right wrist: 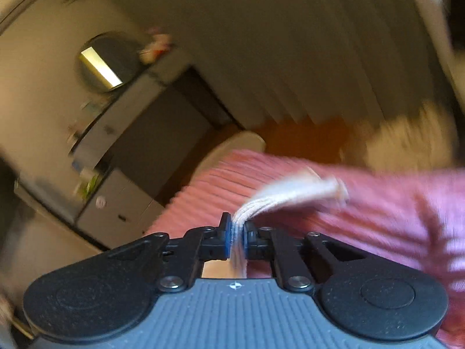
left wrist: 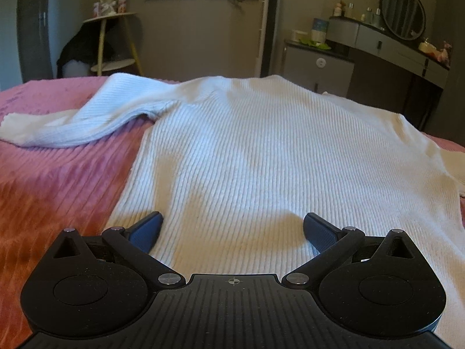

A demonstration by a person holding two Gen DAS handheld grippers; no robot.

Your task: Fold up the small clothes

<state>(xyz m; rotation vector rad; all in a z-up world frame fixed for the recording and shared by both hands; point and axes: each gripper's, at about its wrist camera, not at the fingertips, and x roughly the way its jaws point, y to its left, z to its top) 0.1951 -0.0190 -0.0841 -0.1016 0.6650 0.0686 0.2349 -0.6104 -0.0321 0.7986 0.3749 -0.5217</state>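
On the pink ribbed bed cover (left wrist: 58,180), the left gripper (left wrist: 232,226) hovers low with its fingers (left wrist: 148,229) spread wide, nothing between them; both blue-padded tips sit over the near hem of a white ribbed sweater (left wrist: 261,151), whether touching the knit or just above it I cannot tell. The sweater lies flat and spread out, running from the near edge of the bed toward the far edge. One sleeve (left wrist: 75,125) stretches off toward the left side of the bed, bent and slightly bunched, its cuff resting on the cover. The body of the garment is mostly smooth, with soft shallow creases.

In the right wrist view, which is blurred, the right gripper (right wrist: 237,238) has its fingers (right wrist: 226,237) pinched tight on a strip of the white ribbed knit (right wrist: 290,195). The cloth rises out from between the pads and trails forward and to the right above the pink cover (right wrist: 377,203), its far end ragged in the blur. Which part of the sweater this strip is cannot be told. Past the bed stand a grey dressing unit (left wrist: 386,46) and a round mirror (left wrist: 402,13).
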